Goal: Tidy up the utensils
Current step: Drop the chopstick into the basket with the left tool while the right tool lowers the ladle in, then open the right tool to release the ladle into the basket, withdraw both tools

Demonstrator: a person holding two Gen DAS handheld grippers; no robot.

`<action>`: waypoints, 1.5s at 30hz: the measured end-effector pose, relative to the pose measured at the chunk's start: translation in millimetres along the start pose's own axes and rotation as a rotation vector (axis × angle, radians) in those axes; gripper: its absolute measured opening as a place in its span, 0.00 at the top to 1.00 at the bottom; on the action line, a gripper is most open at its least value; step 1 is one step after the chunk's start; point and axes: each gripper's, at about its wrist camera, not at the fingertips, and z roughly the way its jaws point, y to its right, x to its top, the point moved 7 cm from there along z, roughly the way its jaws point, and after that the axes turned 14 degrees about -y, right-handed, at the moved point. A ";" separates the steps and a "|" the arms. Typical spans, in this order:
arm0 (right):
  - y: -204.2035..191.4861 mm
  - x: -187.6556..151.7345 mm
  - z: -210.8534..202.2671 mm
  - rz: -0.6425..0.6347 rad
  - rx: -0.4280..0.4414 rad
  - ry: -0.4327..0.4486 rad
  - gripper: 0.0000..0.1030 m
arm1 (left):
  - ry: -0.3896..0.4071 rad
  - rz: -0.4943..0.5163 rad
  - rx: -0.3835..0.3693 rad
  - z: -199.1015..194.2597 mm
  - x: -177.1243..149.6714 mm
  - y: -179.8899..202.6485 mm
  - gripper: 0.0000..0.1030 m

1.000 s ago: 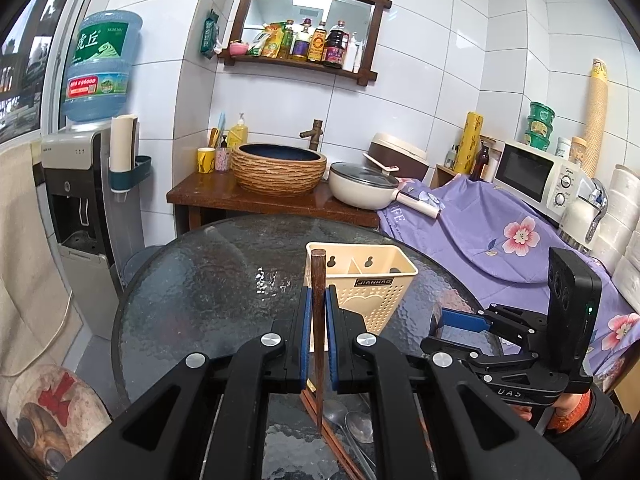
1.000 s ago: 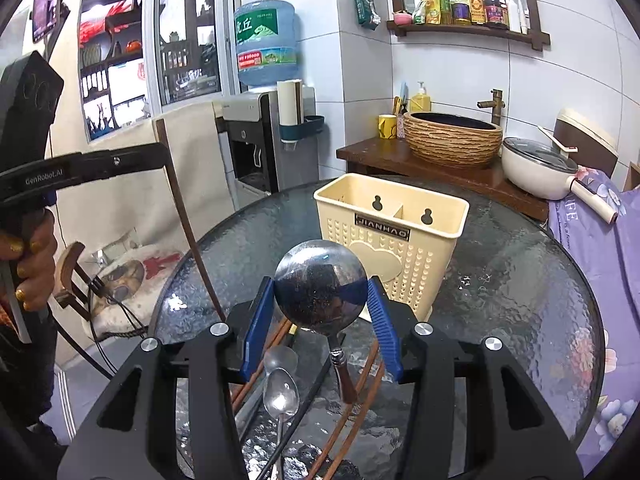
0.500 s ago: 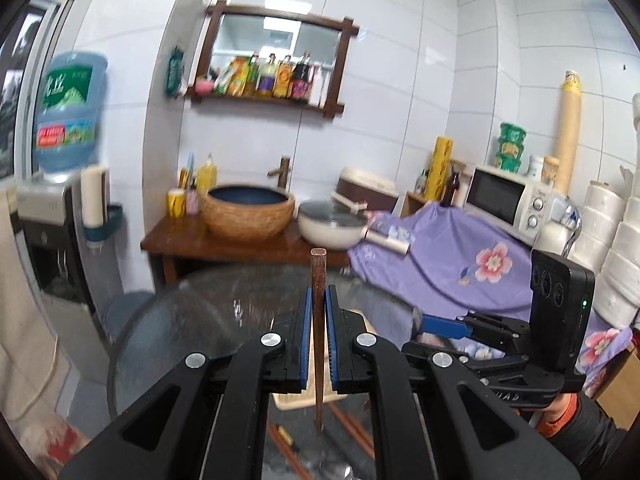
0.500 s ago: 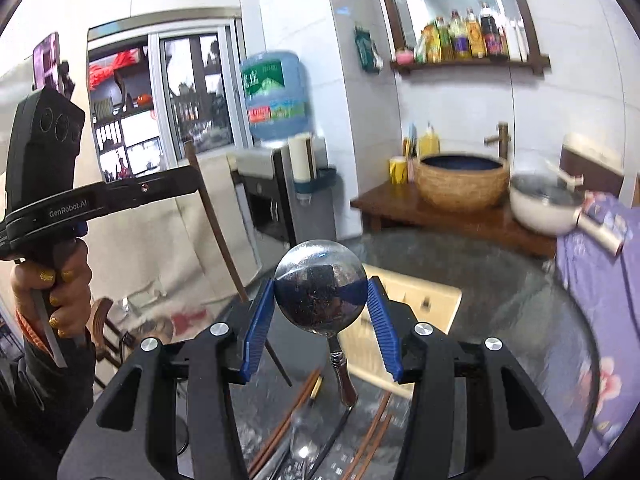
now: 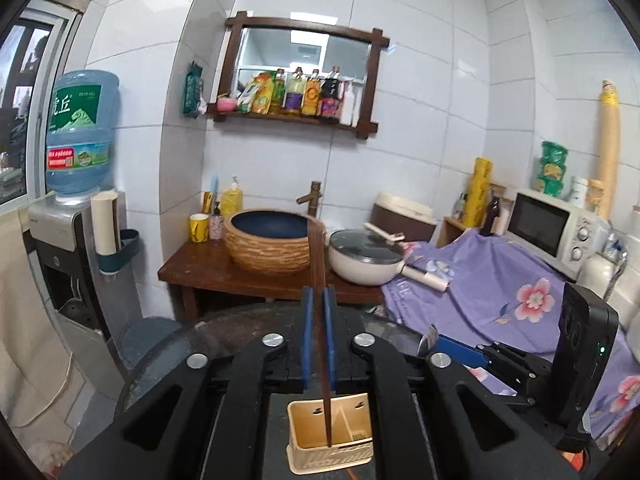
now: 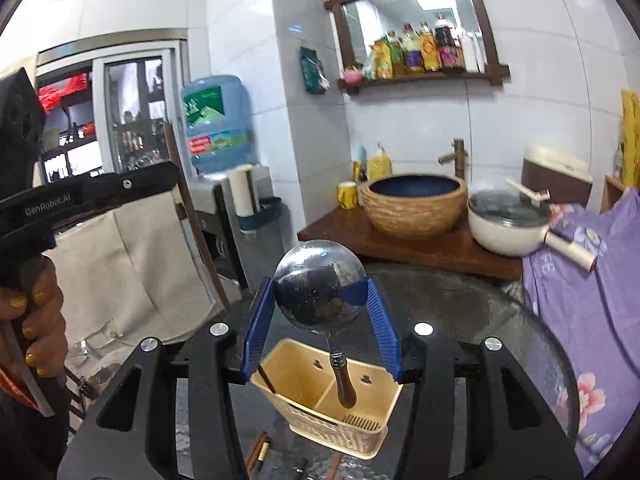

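Note:
My left gripper (image 5: 318, 300) is shut on a brown chopstick (image 5: 320, 260) that stands nearly upright. Its lower tip hangs over the cream two-compartment utensil holder (image 5: 304, 456) on the glass table. In the right wrist view the same chopstick (image 6: 192, 216) slants down from the left gripper (image 6: 170, 178) toward the holder's left compartment. My right gripper (image 6: 320, 286) is shut on the round steel bowl of a ladle (image 6: 316, 300). The ladle's wooden handle (image 6: 346, 384) dangles above the holder (image 6: 280, 356) near its divider. Whether either tip is inside is unclear.
Loose chopsticks (image 6: 260, 448) lie on the round glass table (image 6: 480, 312) in front of the holder. Behind it stand a wooden stand with a woven basin (image 5: 272, 244) and a lidded pan (image 5: 366, 260). A purple cloth (image 5: 492, 280) lies right, a water dispenser (image 5: 60, 240) left.
Both grippers have risen with their loads still held. The holder has dropped to the bottom of both views, and the chopstick and ladle handle now hang above it.

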 end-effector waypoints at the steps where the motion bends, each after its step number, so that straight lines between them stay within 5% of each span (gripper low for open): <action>1: 4.4 -4.7 8.1 0.008 -0.007 -0.010 0.54 | -0.016 -0.011 0.002 10.9 -5.7 -1.7 0.97; 18: 10.8 -68.9 74.4 -0.008 -0.040 -0.116 0.54 | -0.078 -0.044 0.038 51.8 -51.2 -38.4 0.96; 19: 8.9 -70.0 74.6 -0.014 -0.042 -0.115 0.53 | -0.081 -0.049 0.039 51.4 -53.4 -43.1 0.93; 23: 7.7 -74.1 74.4 -0.014 -0.039 -0.110 0.49 | -0.117 -0.111 0.047 53.0 -72.6 -74.1 0.48; 26: 6.4 -79.0 76.9 -0.030 -0.045 -0.121 0.48 | -0.151 -0.143 0.091 59.3 -89.7 -97.0 0.40; 29: 6.5 -80.7 72.9 -0.033 -0.060 -0.104 0.32 | -0.209 -0.215 0.119 73.2 -108.9 -123.6 0.34; 36: 6.8 -90.6 53.4 -0.046 -0.102 -0.053 0.31 | -0.321 -0.247 0.160 98.2 -152.9 -150.6 0.26; 45: 0.8 -145.9 31.2 -0.070 -0.185 -0.118 0.30 | -0.416 -0.063 0.195 88.7 -224.4 -100.0 0.25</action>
